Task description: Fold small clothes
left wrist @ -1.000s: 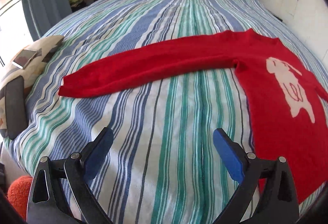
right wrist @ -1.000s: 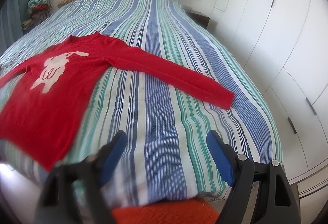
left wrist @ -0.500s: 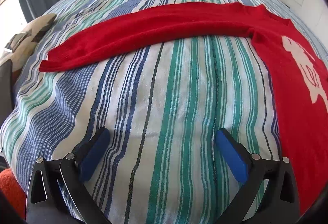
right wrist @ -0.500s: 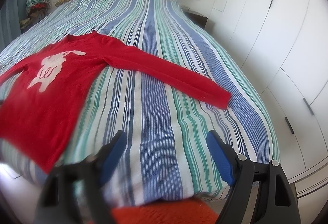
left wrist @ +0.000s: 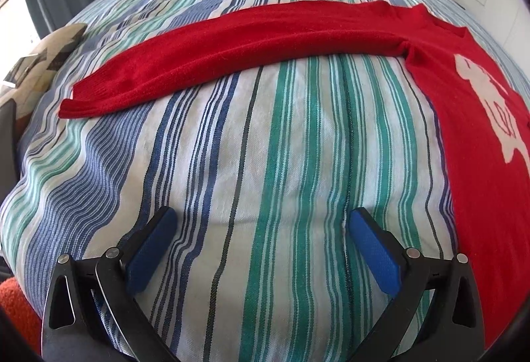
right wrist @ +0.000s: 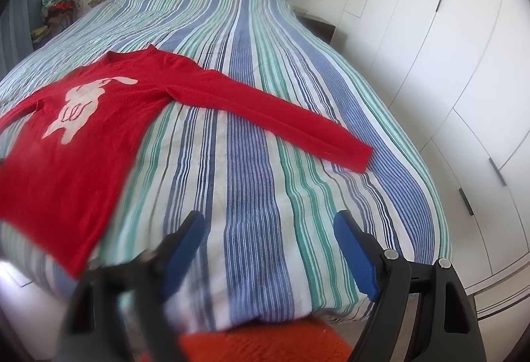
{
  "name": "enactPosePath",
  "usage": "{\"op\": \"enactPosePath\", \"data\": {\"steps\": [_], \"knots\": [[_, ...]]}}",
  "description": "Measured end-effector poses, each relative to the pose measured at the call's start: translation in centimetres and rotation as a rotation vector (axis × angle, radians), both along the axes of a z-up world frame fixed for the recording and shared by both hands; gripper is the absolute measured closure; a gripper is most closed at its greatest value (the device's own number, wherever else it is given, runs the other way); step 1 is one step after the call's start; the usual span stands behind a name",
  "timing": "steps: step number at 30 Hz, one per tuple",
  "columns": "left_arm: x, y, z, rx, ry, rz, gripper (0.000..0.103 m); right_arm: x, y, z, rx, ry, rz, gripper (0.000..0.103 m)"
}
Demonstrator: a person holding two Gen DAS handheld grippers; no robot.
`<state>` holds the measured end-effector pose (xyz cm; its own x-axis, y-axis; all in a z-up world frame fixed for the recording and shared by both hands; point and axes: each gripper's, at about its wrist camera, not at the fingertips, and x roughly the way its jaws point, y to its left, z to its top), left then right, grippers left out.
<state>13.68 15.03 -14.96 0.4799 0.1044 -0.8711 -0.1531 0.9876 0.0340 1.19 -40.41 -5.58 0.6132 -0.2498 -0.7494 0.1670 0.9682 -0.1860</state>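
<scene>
Red knit sweater [right wrist: 66, 143] lies flat on the striped bedspread [left wrist: 265, 163], sleeves spread for folding, while the left gripper [left wrist: 261, 223] and right gripper [right wrist: 268, 226] hover wide-jawed, empty.

red sweater [right wrist: 82, 130] flat, seemingly unfolded, on bed [right wrist: 251, 163]

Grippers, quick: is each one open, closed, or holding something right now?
Left gripper: jaws open, nothing between them, over the striped bedspread.
Right gripper: jaws open, holding nothing.
</scene>
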Motion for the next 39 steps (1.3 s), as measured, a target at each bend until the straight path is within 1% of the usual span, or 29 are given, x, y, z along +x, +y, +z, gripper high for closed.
{"op": "enactPosePath", "data": {"steps": [8,13,39], "knots": [[-0.08,-0.47,-0.09,0.036,-0.013,-0.004,0.000,-0.14,-0.13,0.00,0.001,-0.002,-0.003,0.023],[0.04,-0.32,-0.11,0.025,-0.005,-0.007,0.000,-0.08,-0.03,-0.07,-0.002,0.003,0.001,0.023],[-0.01,-0.43,-0.18,0.036,-0.007,-0.008,0.000,-0.12,-0.20,-0.09,0.009,0.002,-0.007,0.023]]}}
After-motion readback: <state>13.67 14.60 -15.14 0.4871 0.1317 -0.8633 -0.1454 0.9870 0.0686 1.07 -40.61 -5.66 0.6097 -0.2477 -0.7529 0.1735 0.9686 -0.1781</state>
